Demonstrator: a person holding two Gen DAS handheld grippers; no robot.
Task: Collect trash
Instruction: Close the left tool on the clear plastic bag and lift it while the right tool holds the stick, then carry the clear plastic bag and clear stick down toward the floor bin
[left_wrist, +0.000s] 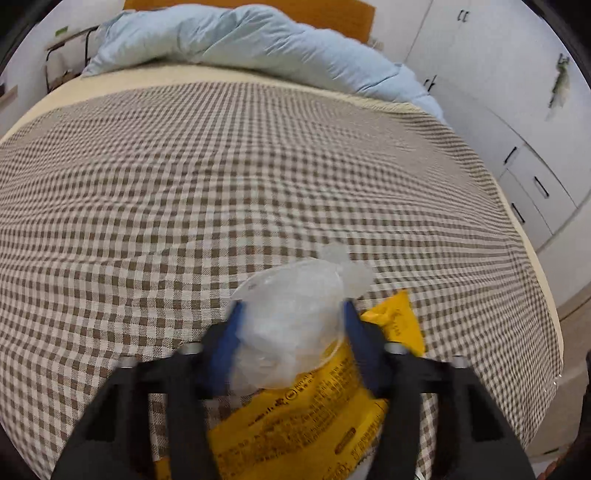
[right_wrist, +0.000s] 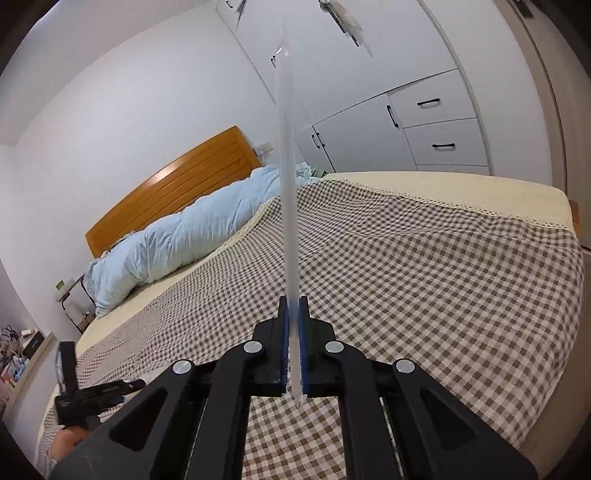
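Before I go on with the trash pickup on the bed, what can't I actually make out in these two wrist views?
- Left wrist view: the yellow packet is partly covered by the clear plastic bag and the left gripper; its print is blurred.
- Left wrist view: motion blur hides whether the pads press the bag.
- Right wrist view: the translucent strip in the right gripper fades out near the top.

Soft, even indoor light, strong fisheye bending with dark corners, and slight motion blur throughout.
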